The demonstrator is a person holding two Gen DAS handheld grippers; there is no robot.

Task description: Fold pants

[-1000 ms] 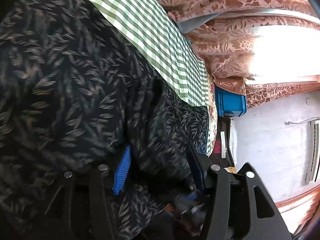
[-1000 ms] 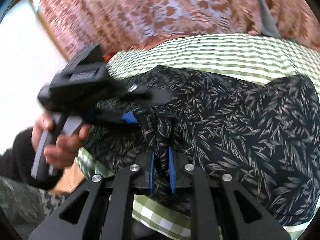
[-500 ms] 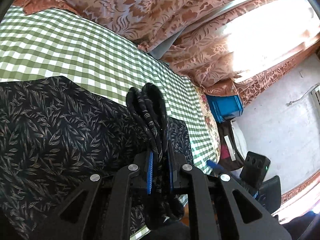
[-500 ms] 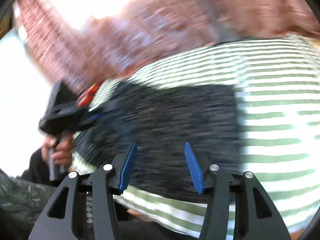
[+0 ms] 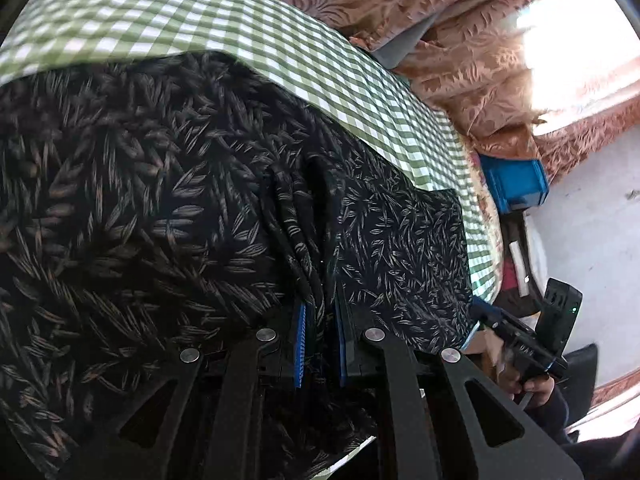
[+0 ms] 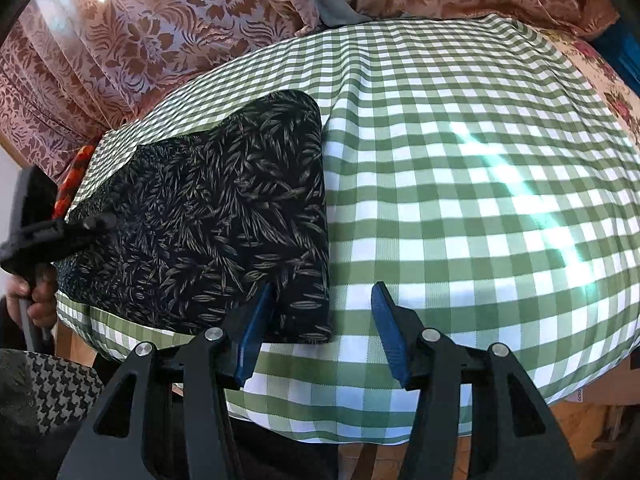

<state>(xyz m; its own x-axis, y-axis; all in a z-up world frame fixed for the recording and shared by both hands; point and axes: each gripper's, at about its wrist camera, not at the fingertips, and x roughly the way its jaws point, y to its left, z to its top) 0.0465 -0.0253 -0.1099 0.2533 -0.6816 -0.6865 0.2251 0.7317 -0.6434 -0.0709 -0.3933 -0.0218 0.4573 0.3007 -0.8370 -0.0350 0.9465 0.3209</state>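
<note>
The pants (image 6: 224, 216) are dark with a pale leaf print and lie folded into a rough rectangle on the green checked table cover (image 6: 460, 184). My left gripper (image 5: 322, 344) is shut on a bunched ridge of the pants (image 5: 296, 216) at their near edge. It also shows at the left of the right wrist view (image 6: 80, 226), at the pants' left end. My right gripper (image 6: 320, 316) is open and empty, just above the pants' near right corner, and shows at the right of the left wrist view (image 5: 516, 340).
Patterned brown curtains (image 6: 168, 32) hang behind the table. A blue crate (image 5: 516, 184) stands past the table's far end. A red-orange patterned item (image 6: 70, 184) lies at the table's left edge.
My right gripper let go of the pants, opened and drew back to their right corner. My left gripper closed on a fold of cloth and has lowered it onto the stack.
</note>
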